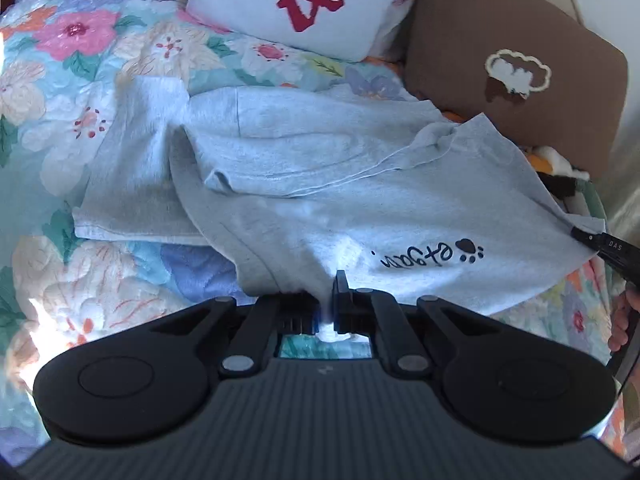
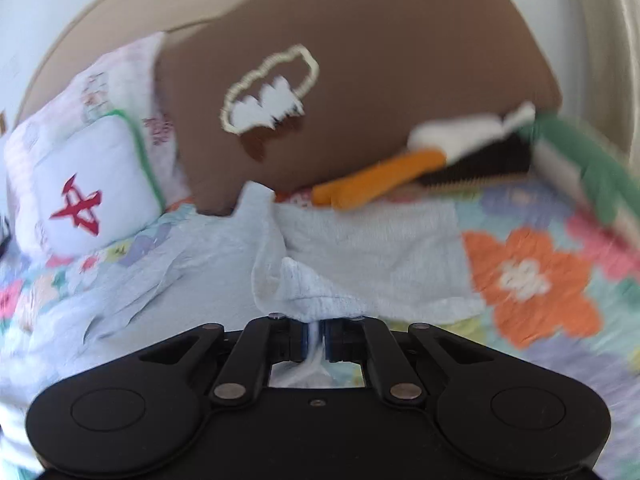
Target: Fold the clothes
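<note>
Floral quilt (image 1: pixel 80 92) covers the bed on which the whole job sits. Nearest the left wrist camera, the left gripper (image 1: pixel 328 300) has its jaws drawn narrow on a pinch of the grey T-shirt (image 1: pixel 320 152), at the near edge of the cloth. At the right edge of that view the right gripper (image 1: pixel 592 240) bites another corner of the same shirt; its own camera shows the jaws closed on a tuck of pale fabric, though that view is smeared with motion, so exactly which hem it holds is hard to say.

Between the two grips the shirt lies partly doubled: a print of script and a paw (image 1: pixel 428 258) faces up near the front, and one layer lies folded over the body farther back, with a sleeve spread to the left on the quilt.

Judging by this, a fold is being carried. To do it well, both pinches should travel together at level height, keeping the held edge taut so it lands straight on the layer beneath without dragging it.

Beyond the shirt stand a white pillow (image 1: pixel 296 4) with a red mark and a brown cushion (image 1: pixel 500 60).
</note>
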The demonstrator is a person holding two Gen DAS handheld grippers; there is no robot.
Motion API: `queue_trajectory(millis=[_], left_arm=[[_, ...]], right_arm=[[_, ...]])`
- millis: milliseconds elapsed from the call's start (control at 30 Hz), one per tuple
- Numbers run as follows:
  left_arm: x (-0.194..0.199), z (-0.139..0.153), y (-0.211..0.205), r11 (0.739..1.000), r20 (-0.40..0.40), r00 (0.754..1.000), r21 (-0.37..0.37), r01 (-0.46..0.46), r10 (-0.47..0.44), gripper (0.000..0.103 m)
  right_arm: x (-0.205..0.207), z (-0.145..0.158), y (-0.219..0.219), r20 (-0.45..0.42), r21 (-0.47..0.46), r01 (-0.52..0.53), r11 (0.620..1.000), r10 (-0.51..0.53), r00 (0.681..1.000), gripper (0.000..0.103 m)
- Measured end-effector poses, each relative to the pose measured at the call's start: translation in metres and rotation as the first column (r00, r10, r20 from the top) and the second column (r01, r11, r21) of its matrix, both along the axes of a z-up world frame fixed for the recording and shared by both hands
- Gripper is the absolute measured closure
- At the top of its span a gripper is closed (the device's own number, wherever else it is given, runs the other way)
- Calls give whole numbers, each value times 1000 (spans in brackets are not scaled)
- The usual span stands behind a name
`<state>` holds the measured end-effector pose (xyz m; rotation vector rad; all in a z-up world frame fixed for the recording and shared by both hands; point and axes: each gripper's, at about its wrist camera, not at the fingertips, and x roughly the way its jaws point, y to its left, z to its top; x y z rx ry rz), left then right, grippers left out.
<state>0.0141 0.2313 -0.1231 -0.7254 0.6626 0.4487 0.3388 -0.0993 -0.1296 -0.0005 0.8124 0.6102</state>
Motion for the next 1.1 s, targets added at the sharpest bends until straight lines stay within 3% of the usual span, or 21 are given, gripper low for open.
queue_trajectory(millis=[133,200,367,400,500,533,600,667,733,833,1000,1100], left_arm=[[-37,12,1,992,40,999,-122,38,-33,98],[-42,6,-14,990,6,998,-126,56,-56,98],[-41,-5,-52,991,-112,989,74,108,-99,98],[-46,3,-57,987,-104,990,113,111,-100,99],[-64,36,-67,968,-69,994,230,100,-86,99],[-71,44,-66,969,-51,995,227,94,-85,99],[-79,41,-55,986,-18,994,121,112,-110,100],[-79,18,-42,991,-63,989,19,132,-130,100],[-74,-11,-41,990,-154,977,-29,141,-144,100],[-72,-32,-51,988,-217,964,-35,148,-152,100],[-73,-33,-55,989,-231,962,-25,145,-147,100],[-76,-33,-52,989,-228,962,-44,141,-147,100]], right_arm=[[-30,29,-24,69,-96,-52,994,59,996,98],[-44,39,-36,92,-143,-74,987,87,992,98],[-67,-3,-65,-28,-163,-66,984,62,998,98],[-69,-1,-66,-28,-159,-65,985,62,998,98],[-88,32,-62,81,-212,-96,973,116,990,98],[-95,40,-62,106,-233,-104,967,132,986,98],[-105,38,-67,67,-256,-112,960,133,989,98],[-109,17,-73,-14,-284,-124,951,125,992,98],[-106,-16,-80,-153,-308,-154,939,110,982,97],[-101,-28,-90,-250,-286,-162,944,90,964,98],[-103,-18,-103,-241,-266,-138,954,73,968,98],[-115,-26,-92,-240,-363,-180,914,95,966,98]])
